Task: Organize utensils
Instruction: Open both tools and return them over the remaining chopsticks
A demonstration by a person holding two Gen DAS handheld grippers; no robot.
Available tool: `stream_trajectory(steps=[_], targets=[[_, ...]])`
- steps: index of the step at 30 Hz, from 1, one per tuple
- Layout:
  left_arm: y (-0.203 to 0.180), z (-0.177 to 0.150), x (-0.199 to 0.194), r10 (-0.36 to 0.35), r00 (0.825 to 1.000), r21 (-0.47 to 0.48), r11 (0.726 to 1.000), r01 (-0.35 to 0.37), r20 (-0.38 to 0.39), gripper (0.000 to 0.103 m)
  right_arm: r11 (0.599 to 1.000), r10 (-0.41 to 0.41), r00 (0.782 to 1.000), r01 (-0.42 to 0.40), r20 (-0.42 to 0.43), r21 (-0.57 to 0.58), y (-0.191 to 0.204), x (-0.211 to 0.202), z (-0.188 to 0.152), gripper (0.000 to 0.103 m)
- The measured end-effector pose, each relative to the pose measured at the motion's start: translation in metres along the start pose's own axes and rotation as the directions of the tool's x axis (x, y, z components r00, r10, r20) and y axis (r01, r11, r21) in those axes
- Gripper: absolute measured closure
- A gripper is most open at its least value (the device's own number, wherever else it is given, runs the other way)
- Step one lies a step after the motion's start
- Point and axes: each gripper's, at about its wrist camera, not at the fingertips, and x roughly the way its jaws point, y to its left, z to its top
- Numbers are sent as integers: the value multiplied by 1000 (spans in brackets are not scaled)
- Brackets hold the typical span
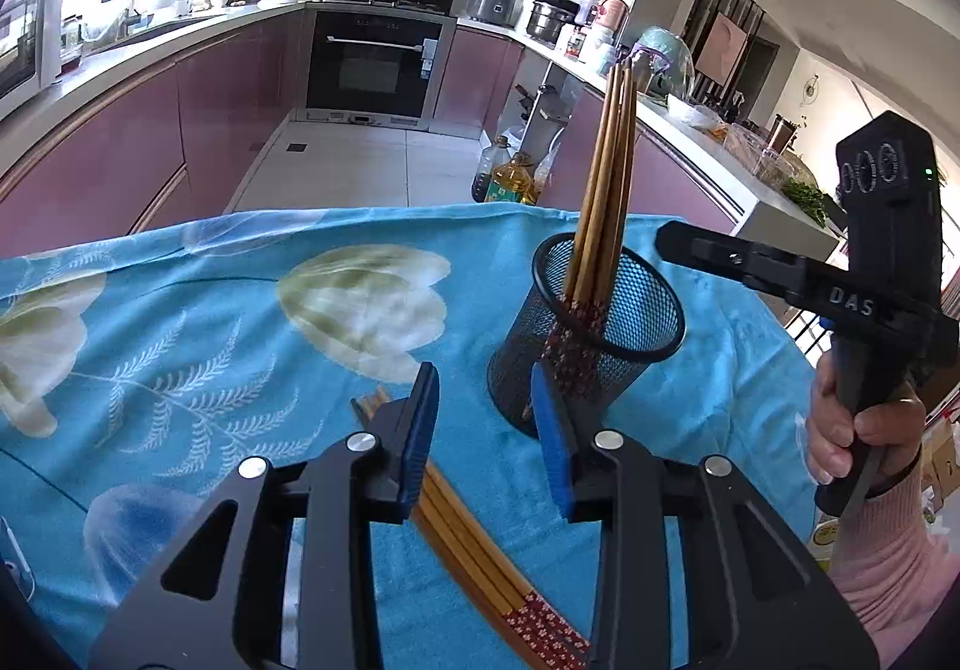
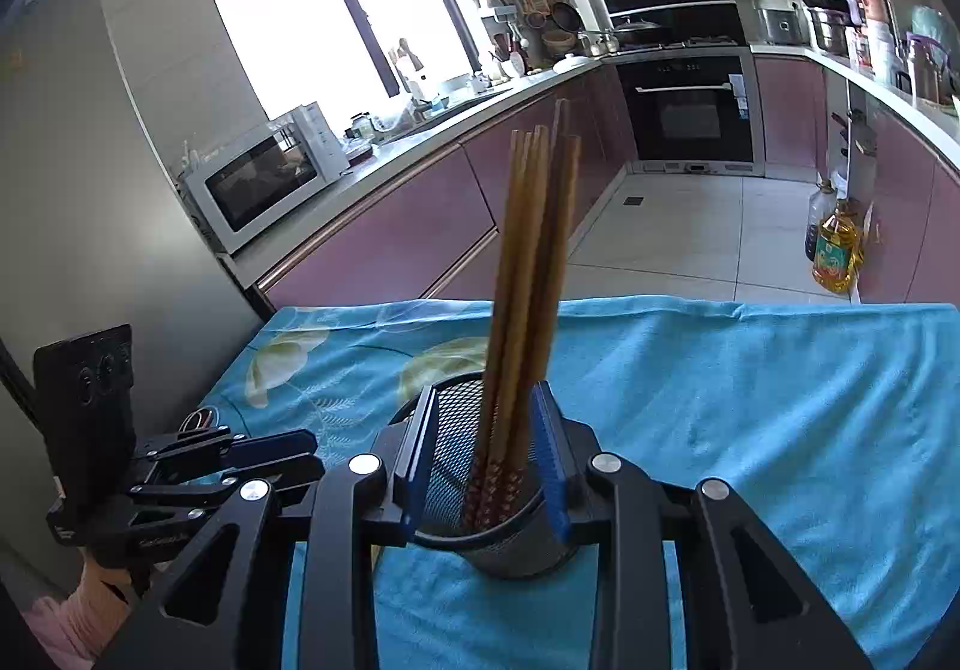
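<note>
My left tongs (image 1: 486, 442), spread, hung over loose chopsticks (image 1: 474, 556) on the desk (image 1: 180, 322) for pickup; my right tongs (image 2: 487, 460), spread, straddled the mesh cup (image 2: 510, 556) holding standing chopsticks (image 2: 528, 274), apparently to steady it.

Chopsticks (image 1: 600, 202) stand in a mesh holder (image 1: 636, 310) on the cloth (image 1: 210, 340); a loose bundle (image 1: 480, 556), perhaps four, lies left of it.

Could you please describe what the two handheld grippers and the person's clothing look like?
Both the left gripper and right gripper are matte black linkage frames with silver pivot bolts and blue ribbed pads. The right one carries white "DAS" lettering and a small green light. The person wears a pink knitted sleeve.
</note>
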Motion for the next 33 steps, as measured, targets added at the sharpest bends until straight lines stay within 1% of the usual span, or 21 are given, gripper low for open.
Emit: stream_trajectory(steps=[4,6,8,10,13,14,15,17,19,27,31,33], targets=[[9,-20,-6,44,999,-12,999,-44,-12,64,995,64,998,-64,-3,-74,26,-16,-16,72],[15,-31,-9,57,998,-21,998,-57,-23,63,990,93,995,-96,-32,-102,38,-16,-28,68],[19,-43,-11,75,996,-31,997,-76,-38,62,986,111,991,-119,-74,-118,49,-9,-42,68],[23,-55,-12,77,996,-48,996,-79,-52,62,984,102,986,-119,-130,-130,58,4,-60,68],[25,-69,-14,93,994,-53,994,-97,-64,59,987,95,974,-120,-208,-109,63,26,-82,68],[25,-73,-14,94,993,-56,994,-98,-68,59,988,82,969,-109,-233,-106,64,34,-90,68],[25,-76,-14,95,993,-59,993,-99,-72,58,989,67,965,-97,-252,-109,66,39,-96,68],[24,-83,-12,98,992,-59,993,-103,-85,58,990,73,957,-104,-279,-97,68,47,-106,68],[23,-89,-11,97,990,-57,993,-103,-98,58,992,71,954,-99,-291,-84,69,50,-112,68],[15,-97,-8,88,990,-40,995,-93,-107,57,991,-5,960,-34,-280,-131,78,49,-122,68],[14,-99,-6,89,990,-41,995,-94,-111,57,990,-10,958,-30,-285,-138,80,51,-125,68],[13,-99,-5,95,989,-40,994,-100,-111,57,988,-25,959,-19,-283,-154,81,51,-126,68]])
